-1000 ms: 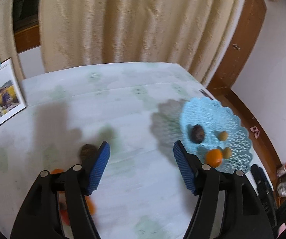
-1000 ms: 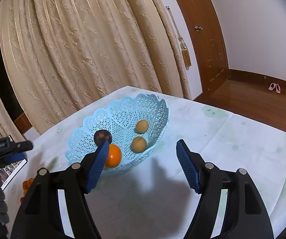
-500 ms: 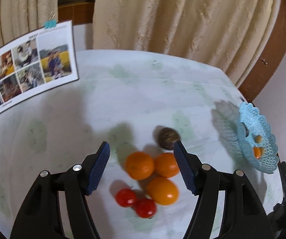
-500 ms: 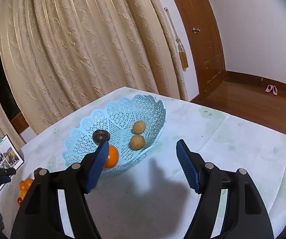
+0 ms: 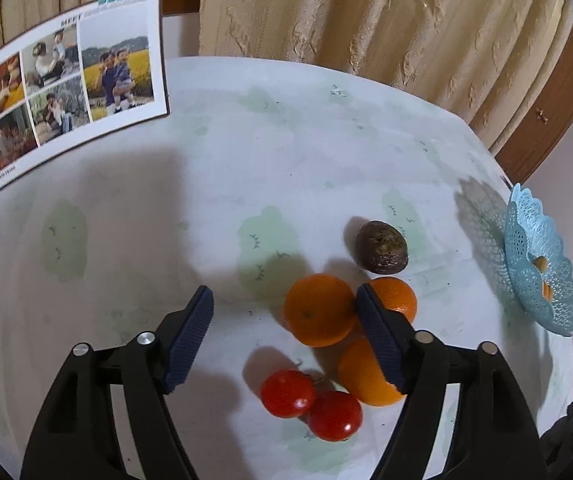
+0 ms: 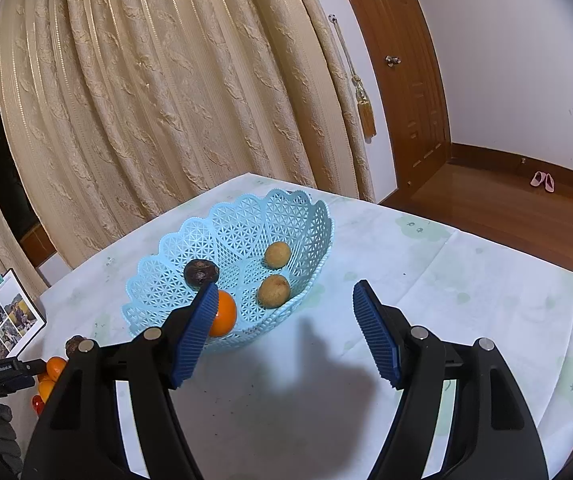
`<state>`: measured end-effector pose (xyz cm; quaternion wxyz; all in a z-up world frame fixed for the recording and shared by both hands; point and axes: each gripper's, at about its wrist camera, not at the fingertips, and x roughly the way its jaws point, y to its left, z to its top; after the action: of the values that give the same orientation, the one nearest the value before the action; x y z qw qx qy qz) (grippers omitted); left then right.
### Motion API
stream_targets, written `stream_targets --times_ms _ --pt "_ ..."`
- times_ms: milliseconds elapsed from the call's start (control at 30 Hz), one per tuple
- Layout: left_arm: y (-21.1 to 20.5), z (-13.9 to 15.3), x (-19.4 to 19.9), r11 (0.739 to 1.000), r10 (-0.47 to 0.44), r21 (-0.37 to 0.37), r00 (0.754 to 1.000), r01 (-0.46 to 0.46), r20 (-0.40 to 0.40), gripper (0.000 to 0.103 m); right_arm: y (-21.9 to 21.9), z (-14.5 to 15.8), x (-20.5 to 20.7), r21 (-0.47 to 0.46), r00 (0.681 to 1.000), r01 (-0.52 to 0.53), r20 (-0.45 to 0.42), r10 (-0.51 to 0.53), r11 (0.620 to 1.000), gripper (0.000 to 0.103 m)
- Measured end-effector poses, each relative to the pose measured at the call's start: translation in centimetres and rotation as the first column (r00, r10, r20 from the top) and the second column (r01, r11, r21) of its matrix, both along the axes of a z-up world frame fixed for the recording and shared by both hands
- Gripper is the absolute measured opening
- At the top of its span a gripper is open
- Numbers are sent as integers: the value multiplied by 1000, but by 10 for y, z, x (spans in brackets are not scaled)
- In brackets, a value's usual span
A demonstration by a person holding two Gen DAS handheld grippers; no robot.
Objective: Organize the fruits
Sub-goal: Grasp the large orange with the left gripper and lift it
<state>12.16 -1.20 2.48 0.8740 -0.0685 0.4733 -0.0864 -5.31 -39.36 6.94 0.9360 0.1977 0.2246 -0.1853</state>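
Three oranges [image 5: 320, 310] lie on the table [image 5: 246, 168] under my spread left gripper [image 5: 284, 344]; my right gripper [image 6: 286, 334] — also spread, empty — hangs near the basket [image 6: 242, 220], holding perhaps four fruits.

Over the last second the left gripper [image 5: 284, 338] swung away from the blue basket [image 5: 534, 264] toward the loose fruit on the table [image 5: 246, 160]. The basket, previously just ahead of its right finger, moved to the far right edge of the left wrist view. The cluster of three oranges [image 5: 320, 310], two tomatoes [image 5: 288, 392] and a dark brown fruit [image 5: 382, 246] enlarged in that view as the gripper descended; the nearest orange came to lie between the spread fingers, against the right pad. The photo sheet [image 5: 66, 84] also enlarged. In the right wrist view, the left gripper [image 6: 2, 372] dropped from mid-left to the lower left corner, and the photo sheet [image 6: 4, 320] became visible.
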Motion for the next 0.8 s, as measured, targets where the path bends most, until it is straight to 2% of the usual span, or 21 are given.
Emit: stream_targets --times_ms 67,200,333,367,500,600,700,800 --pt "6 2 -1 1000 16 15 1000 -16 16 82 -1 0 0 1 1000 -1 2 1 1000 71" --pt "19 8 -3 997 66 35 997 -67 38 82 0 0 0 1 1000 -4 6 4 1000 71" --pt "36 13 -5 981 158 101 986 -163 55 82 0 -1 -1 1 1000 -5 9 5 1000 71" --pt "39 13 -5 981 166 93 985 -171 53 82 0 -1 -1 1 1000 -5 10 5 1000 71" --pt "34 15 -10 987 144 67 988 -147 55 82 0 0 -1 1 1000 -4 9 4 1000 71" --pt "23 14 -11 991 103 81 993 -108 59 82 -1 0 0 2 1000 -3 10 3 1000 71" --pt "20 7 -9 990 90 109 995 -93 36 69 -1 0 0 2 1000 -4 9 4 1000 71" --pt "24 0 -9 993 89 74 996 -90 13 67 -1 0 0 1 1000 -5 9 5 1000 71"
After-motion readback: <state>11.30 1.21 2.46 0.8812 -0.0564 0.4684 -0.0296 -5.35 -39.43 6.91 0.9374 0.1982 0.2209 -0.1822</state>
